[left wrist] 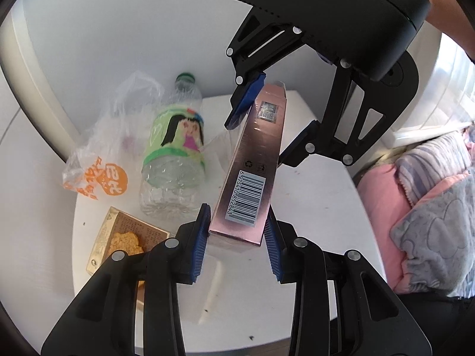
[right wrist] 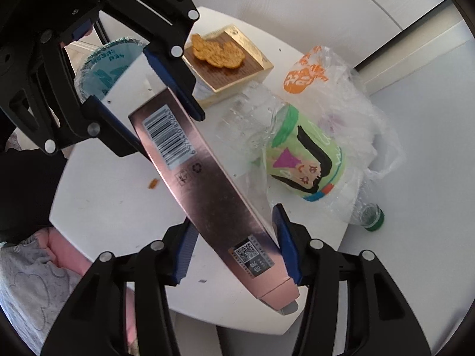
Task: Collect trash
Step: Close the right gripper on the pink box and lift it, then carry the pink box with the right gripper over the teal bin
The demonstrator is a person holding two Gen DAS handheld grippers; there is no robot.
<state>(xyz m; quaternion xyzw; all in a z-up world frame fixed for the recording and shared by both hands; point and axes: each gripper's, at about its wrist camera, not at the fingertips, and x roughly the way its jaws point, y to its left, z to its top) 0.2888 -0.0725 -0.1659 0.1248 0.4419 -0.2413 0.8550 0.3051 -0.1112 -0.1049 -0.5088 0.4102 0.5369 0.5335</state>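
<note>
The long pink carton (left wrist: 252, 166) is up off the worktop (left wrist: 311, 201), barcode side facing the cameras, and it's pinned at both ends! The left claw (left wrist: 237, 243) has its blue pads (left wrist: 199, 243) pressed on the barcode end, closed down to the carton's width. The right claw (right wrist: 234, 252) squeezes the other end, by the QR sticker, pads tight against both long edges; from the left wrist view that right claw (left wrist: 261, 118) comes in from above.

Below and beside the carton, a clear plastic bottle (left wrist: 175, 151) lies on its side on the worktop, green cap (left wrist: 185, 77) pointing away, a green label with a drawn dark-haired girl around it. Just beside it sits a crumpled clear bag (left wrist: 98, 160) with orange print, touching the bottle. Nearer, a gold-edged snack box (left wrist: 124, 237) lies flat with a cracker (right wrist: 216, 52) on top. In the right wrist view a teal-lidded cup (right wrist: 104, 65) shows behind the left claw (right wrist: 139, 95). Pink and grey bedding (left wrist: 424, 207) lies off the worktop's edge.
</note>
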